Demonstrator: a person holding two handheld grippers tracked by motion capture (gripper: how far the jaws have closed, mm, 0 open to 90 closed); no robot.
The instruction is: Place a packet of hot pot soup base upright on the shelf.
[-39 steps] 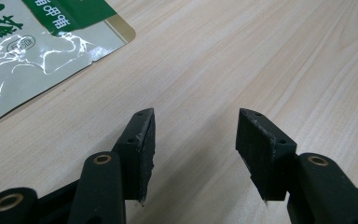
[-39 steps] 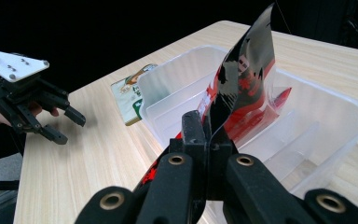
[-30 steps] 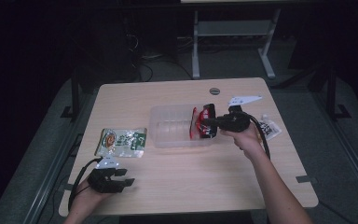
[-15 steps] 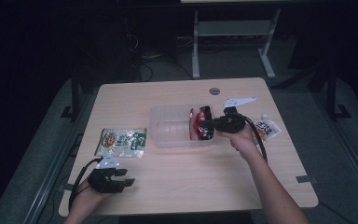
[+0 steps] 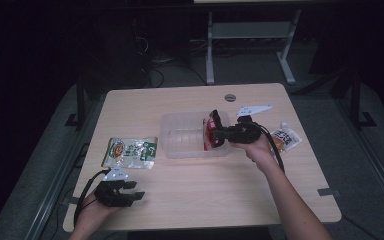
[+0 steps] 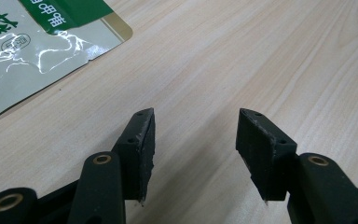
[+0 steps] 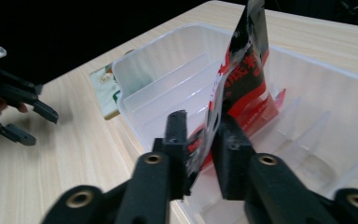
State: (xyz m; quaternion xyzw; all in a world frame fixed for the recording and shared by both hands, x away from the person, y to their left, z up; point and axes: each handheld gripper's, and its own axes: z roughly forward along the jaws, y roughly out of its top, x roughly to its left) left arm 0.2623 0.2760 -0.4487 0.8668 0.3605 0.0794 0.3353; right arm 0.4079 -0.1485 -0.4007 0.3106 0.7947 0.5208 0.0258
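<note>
A red and black snack packet (image 7: pixel 242 79) stands upright in the right end of a clear plastic container (image 7: pixel 144 60) at the table's middle (image 5: pixel 180 135). My right gripper (image 7: pixel 200 119) reaches over the container's near wall. Its jaws have just been opening, and the packet's (image 5: pixel 210 131) lower edge sits loosely between them. In the high view the right gripper (image 5: pixel 216 132) points left into the container. My left gripper (image 5: pixel 137 190) rests low at the table's front left corner. Its jaws (image 6: pixel 193 114) are open over bare wood, nothing between them.
A green and silver packet (image 5: pixel 130 151) lies flat left of the container, just beyond the left gripper (image 6: pixel 28 46). A small white and orange packet (image 5: pixel 286 139) lies right of the right hand. A cable grommet (image 5: pixel 230 97) sits near the far edge.
The right gripper has moved slightly left and lowered the red packet into the container. Its jaws have parted a little. The left hand has stayed where it was.
</note>
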